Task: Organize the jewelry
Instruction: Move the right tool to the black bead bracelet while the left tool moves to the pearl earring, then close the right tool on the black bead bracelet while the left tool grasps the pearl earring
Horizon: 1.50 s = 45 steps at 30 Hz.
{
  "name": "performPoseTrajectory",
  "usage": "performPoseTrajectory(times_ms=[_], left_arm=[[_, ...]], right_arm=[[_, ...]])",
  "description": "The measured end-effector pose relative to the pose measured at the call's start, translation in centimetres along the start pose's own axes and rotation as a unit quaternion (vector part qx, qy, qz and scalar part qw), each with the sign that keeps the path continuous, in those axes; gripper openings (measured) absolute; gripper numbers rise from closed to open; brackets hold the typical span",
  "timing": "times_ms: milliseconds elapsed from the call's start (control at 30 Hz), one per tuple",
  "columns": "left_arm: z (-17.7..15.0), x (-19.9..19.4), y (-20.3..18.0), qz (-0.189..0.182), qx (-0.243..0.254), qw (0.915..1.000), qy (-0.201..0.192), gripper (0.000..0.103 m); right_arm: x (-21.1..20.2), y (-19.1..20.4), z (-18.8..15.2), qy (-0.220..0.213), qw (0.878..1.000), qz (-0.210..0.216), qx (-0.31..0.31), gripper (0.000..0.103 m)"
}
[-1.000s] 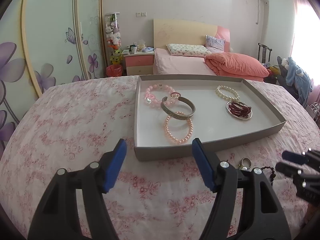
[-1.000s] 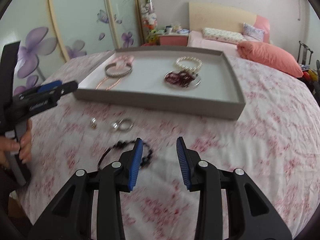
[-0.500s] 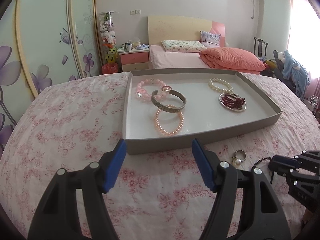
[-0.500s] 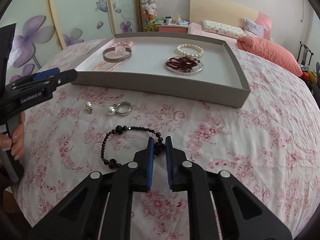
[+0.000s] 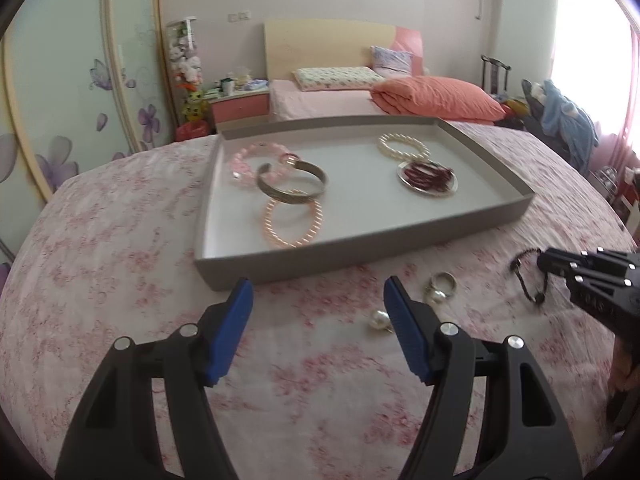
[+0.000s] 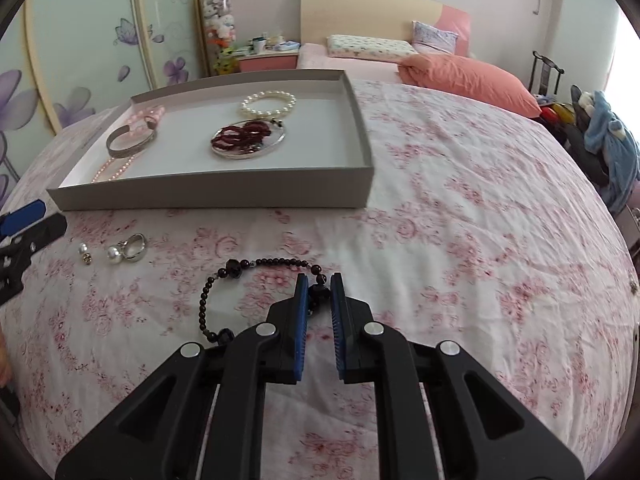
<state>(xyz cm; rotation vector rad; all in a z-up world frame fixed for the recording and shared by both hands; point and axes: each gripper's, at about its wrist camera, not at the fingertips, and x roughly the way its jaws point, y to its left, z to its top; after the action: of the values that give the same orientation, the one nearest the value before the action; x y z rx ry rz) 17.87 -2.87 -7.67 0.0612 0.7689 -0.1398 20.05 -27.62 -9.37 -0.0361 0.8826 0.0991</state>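
Note:
A dark beaded bracelet (image 6: 244, 270) lies on the flowered bedspread, and my right gripper (image 6: 319, 288) is shut on its beads at one end. From the left wrist view the same bracelet (image 5: 524, 276) hangs at the tip of the right gripper (image 5: 544, 262). My left gripper (image 5: 318, 300) stands open over the bedspread, nothing between its blue pads. Just past its right finger lie a pearl earring (image 5: 379, 319) and a pearl ring (image 5: 440, 288). The grey tray (image 5: 360, 256) behind holds pink, pearl, metal and dark red bracelets.
The ring (image 6: 128, 249) and a small earring (image 6: 84, 252) sit left of the bracelet, near the left gripper's tip (image 6: 28, 224). The tray's front wall (image 6: 208, 196) stands close behind them. A bed, nightstand and chair lie beyond the round covered table.
My right gripper closed on the dark bracelet's beads and shifted slightly. The left gripper moved rightward, bringing the ring and earring into its view; its jaws stayed open.

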Motion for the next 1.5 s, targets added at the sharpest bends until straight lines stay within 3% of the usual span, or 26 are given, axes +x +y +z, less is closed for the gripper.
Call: performPoseTrajectory(times_ms=[300,467,667,767,867,933,1067,1500], left_arm=[[-0.6,0.8,-2.6,-0.035,0.039,0.9982,0.029,0.069],[-0.9,2.1,-3.5,-0.024,0.051,0.9969,0.054,0.069],[-0.6,3.3,-3.0,-0.016,0.030,0.9969,0.071,0.062],[-0.4,3.5,-2.9,-0.015,0.023,0.9971,0.071,0.057],[-0.2,3.6,-3.0,-0.014,0.021,0.9974,0.068,0.046],[-0.1,3.6,-3.1,-0.012,0.020,0.9975,0.066,0.031],[-0.1,3.6,-2.6,-0.007,0.011,0.9979,0.064,0.015],[-0.4,2.7,-0.9,-0.006,-0.006,0.9981,0.060,0.014]], right_arm=[[0.0,-0.4,0.0,0.000,1.000,0.002,0.003,0.012],[0.1,-0.3,0.0,0.000,1.000,0.003,0.003,0.012],[0.0,-0.3,0.0,0.000,1.000,0.003,0.003,0.012],[0.0,-0.3,0.0,0.000,1.000,0.003,0.004,0.012],[0.0,-0.3,0.0,0.000,1.000,0.004,0.004,0.012],[0.0,-0.2,0.0,0.000,1.000,0.004,0.004,0.013],[0.0,-0.2,0.0,0.000,1.000,0.004,0.004,0.013],[0.0,-0.2,-0.1,0.000,1.000,0.005,0.005,0.013]])
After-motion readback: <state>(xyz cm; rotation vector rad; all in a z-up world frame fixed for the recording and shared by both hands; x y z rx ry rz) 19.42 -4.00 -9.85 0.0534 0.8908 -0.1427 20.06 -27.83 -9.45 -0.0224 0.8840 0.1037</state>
